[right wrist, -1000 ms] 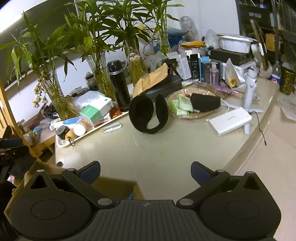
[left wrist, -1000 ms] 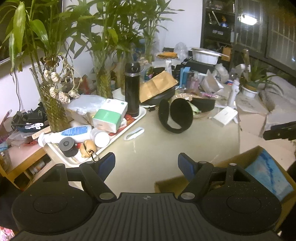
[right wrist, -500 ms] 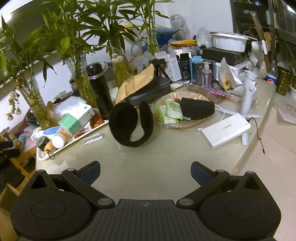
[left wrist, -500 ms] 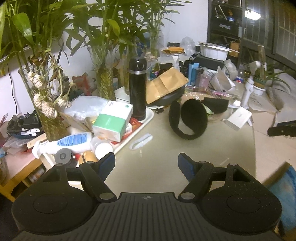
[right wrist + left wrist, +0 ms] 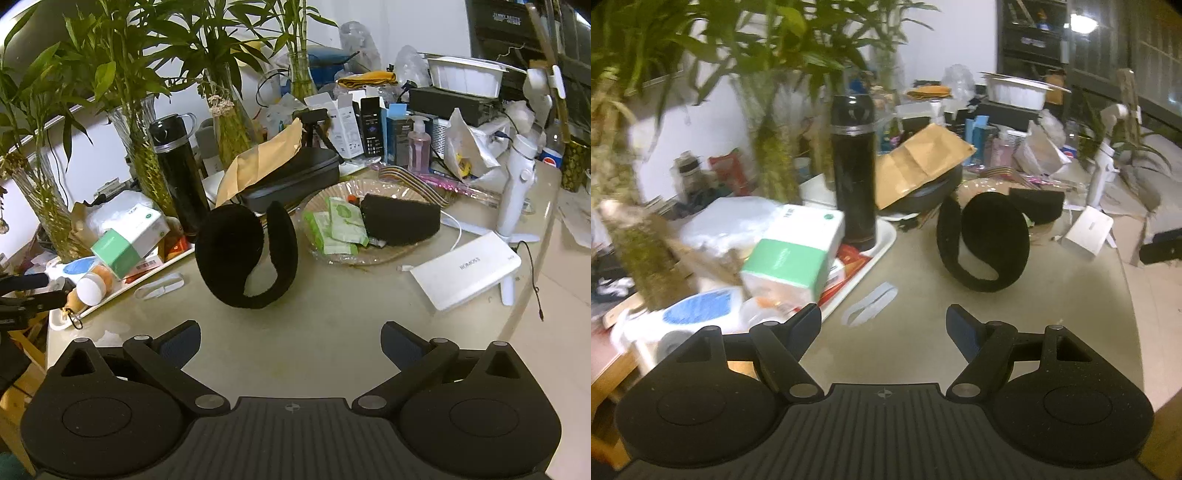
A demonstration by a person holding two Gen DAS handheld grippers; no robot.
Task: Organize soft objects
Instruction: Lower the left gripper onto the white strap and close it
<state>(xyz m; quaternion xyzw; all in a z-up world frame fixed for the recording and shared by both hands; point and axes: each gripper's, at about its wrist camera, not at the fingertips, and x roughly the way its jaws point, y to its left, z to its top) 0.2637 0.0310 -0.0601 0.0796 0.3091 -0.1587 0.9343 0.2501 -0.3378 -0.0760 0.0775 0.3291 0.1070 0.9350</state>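
Black fuzzy earmuffs [image 5: 984, 245] [image 5: 245, 254] stand on edge in the middle of the beige table [image 5: 923, 339] [image 5: 332, 317]. A second black soft piece [image 5: 400, 219] [image 5: 1036, 205] lies on a clear glass plate [image 5: 332, 254] behind them. My left gripper [image 5: 883, 326] hovers low over the table in front of the earmuffs, open, nothing between its fingers. My right gripper [image 5: 290, 341] is also open and empty, just short of the earmuffs. The left gripper's fingers [image 5: 26, 284] show at the left edge of the right wrist view.
A white tray [image 5: 879, 243] at the left holds a black flask [image 5: 854, 166], a green-and-white box [image 5: 792, 258] and bottles. White clippers [image 5: 870, 308] lie beside it. Vases of bamboo [image 5: 144, 158], a brown envelope on a dark case [image 5: 291, 181], a white power bank [image 5: 465, 275] and a white stand [image 5: 515, 195] crowd the back and right.
Both grippers have moved forward and lower over the table toward the earmuffs, which now look larger. The cardboard box with blue cloth has dropped out of view. Jaws stay as wide as before.
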